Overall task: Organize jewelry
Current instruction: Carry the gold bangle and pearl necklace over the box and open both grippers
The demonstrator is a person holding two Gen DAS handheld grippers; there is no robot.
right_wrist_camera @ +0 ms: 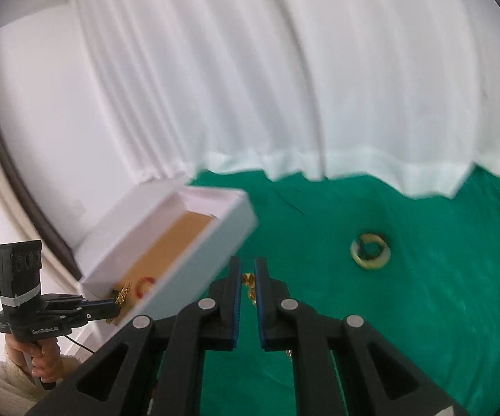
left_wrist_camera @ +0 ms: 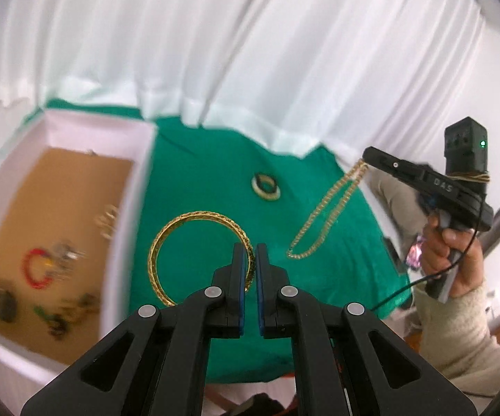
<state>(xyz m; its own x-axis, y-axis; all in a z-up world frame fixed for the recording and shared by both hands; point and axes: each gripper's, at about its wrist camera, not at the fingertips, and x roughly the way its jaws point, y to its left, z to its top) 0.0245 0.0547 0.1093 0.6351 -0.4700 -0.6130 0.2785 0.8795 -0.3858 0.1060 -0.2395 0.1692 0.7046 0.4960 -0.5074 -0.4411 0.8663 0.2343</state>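
My left gripper (left_wrist_camera: 253, 248) is shut on a large gold bangle (left_wrist_camera: 166, 242) and holds it above the green cloth (left_wrist_camera: 215, 173), right of the white box (left_wrist_camera: 125, 187). My right gripper (right_wrist_camera: 248, 270) is shut on a gold chain (right_wrist_camera: 248, 286); in the left wrist view the chain (left_wrist_camera: 322, 218) hangs in a loop from the right gripper (left_wrist_camera: 366, 159) over the cloth. A cream and dark ring-shaped bangle (left_wrist_camera: 266, 187) lies on the cloth farther back; it also shows in the right wrist view (right_wrist_camera: 370, 251).
The white box has a brown floor (left_wrist_camera: 42, 228) with a red bracelet (left_wrist_camera: 35, 268), a gold piece (left_wrist_camera: 107, 222) and several small dark items. White curtains (left_wrist_camera: 250, 52) hang behind the table. The cloth's right edge (left_wrist_camera: 398, 277) drops off near my right hand.
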